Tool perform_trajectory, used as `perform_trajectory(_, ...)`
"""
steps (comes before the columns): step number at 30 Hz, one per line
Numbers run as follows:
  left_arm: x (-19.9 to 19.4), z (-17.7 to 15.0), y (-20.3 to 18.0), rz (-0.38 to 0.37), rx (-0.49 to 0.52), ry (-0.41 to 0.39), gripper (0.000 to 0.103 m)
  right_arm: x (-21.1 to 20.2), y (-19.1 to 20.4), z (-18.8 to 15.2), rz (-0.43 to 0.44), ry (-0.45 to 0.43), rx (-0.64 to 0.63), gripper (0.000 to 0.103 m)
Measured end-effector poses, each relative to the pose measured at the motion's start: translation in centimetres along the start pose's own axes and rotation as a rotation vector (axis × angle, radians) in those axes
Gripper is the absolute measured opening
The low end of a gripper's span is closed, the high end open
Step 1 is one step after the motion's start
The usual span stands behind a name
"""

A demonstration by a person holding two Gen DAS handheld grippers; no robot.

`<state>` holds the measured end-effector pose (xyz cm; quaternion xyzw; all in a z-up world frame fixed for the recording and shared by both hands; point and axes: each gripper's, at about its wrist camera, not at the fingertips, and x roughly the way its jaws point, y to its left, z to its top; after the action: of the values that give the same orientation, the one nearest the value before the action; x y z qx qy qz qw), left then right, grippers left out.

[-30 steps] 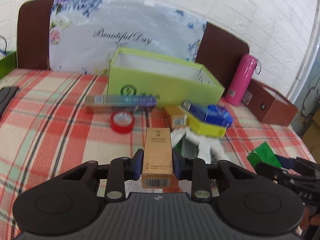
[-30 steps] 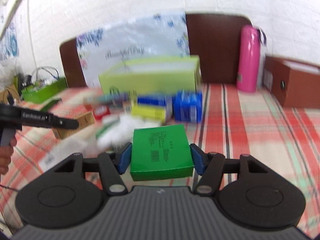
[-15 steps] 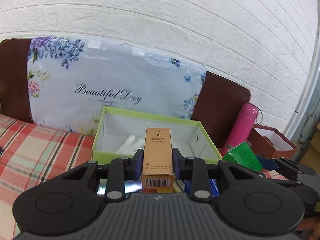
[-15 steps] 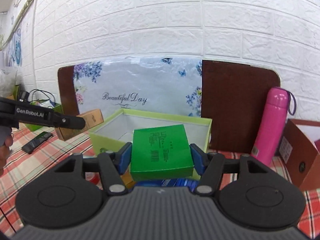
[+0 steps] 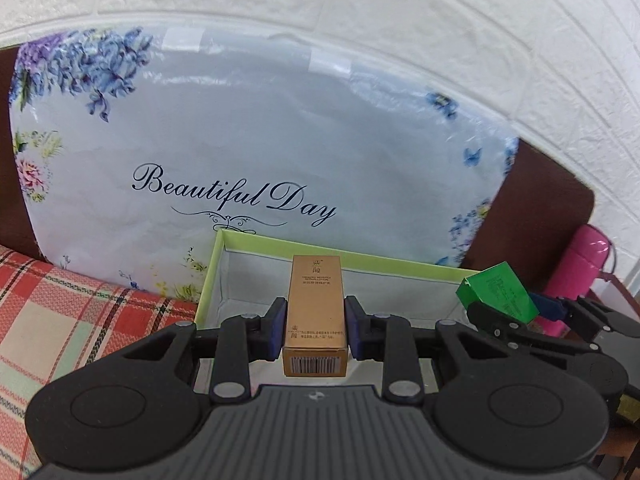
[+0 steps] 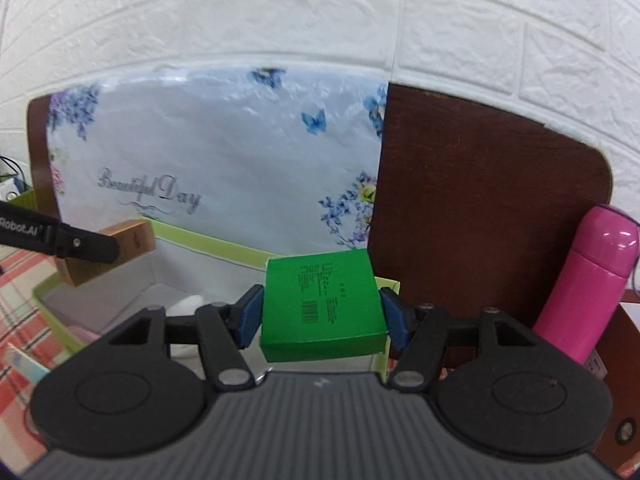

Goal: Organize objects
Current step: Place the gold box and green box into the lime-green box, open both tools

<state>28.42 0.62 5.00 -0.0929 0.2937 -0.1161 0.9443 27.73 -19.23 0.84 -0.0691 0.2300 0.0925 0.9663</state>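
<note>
My left gripper [image 5: 315, 328] is shut on a tall gold carton [image 5: 316, 312] and holds it above the open light-green box [image 5: 216, 264]. My right gripper [image 6: 322, 320] is shut on a flat green box [image 6: 322, 304] and holds it over the right end of the same light-green box [image 6: 56, 284]. In the right wrist view the gold carton [image 6: 132, 240] shows at the left, over the box. In the left wrist view the green box [image 5: 498, 292] shows at the right. Something white [image 6: 188, 302] lies inside the box.
A floral "Beautiful Day" bag [image 5: 248, 152] leans on a brown headboard [image 6: 480, 200] behind the box. A pink flask [image 6: 588, 280] stands at the right, by a brown box [image 6: 616, 360]. Plaid cloth [image 5: 60, 320] covers the surface.
Both grippers have risen from the plaid surface and moved forward over the light-green box, each still holding its box. The loose items on the cloth have dropped out of view.
</note>
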Motion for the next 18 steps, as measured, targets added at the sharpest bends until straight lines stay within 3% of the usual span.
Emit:
perform_trajectory(2, 1.1, -0.2, 0.3, 0.009, -0.003, 0.003, 0.031, 1.4, -0.1, -0.3, 0.000, 0.021, 0.000, 0.063)
perform_trajectory(3, 1.5, -0.3, 0.4, 0.014, -0.005, -0.008, 0.033, 2.1, 0.1, -0.6, 0.004, 0.036, -0.009, 0.070)
perform_trajectory(4, 1.8, -0.5, 0.5, 0.016, -0.002, -0.014, 0.049, 2.6, 0.2, -0.9, 0.011, 0.050, -0.023, 0.084)
perform_trajectory(5, 2.0, -0.7, 0.6, 0.021, 0.002, -0.012, 0.072, 2.9, 0.4, -1.2, 0.026, 0.059, -0.040, 0.089)
perform_trajectory(6, 2.0, -0.9, 0.6, 0.037, 0.009, -0.016, 0.078, 2.9, 0.5, -1.4, 0.044, 0.055, -0.059, 0.094)
perform_trajectory(9, 1.7, -1.5, 0.7, 0.044, 0.034, -0.027, 0.078, 2.4, 1.0, -1.9, 0.060, 0.045, -0.105, 0.103)
perform_trajectory(18, -1.2, -1.0, -0.2, 0.038, 0.029, -0.044, 0.078, -0.9, 0.4, -1.1, 0.038, 0.005, -0.067, 0.103)
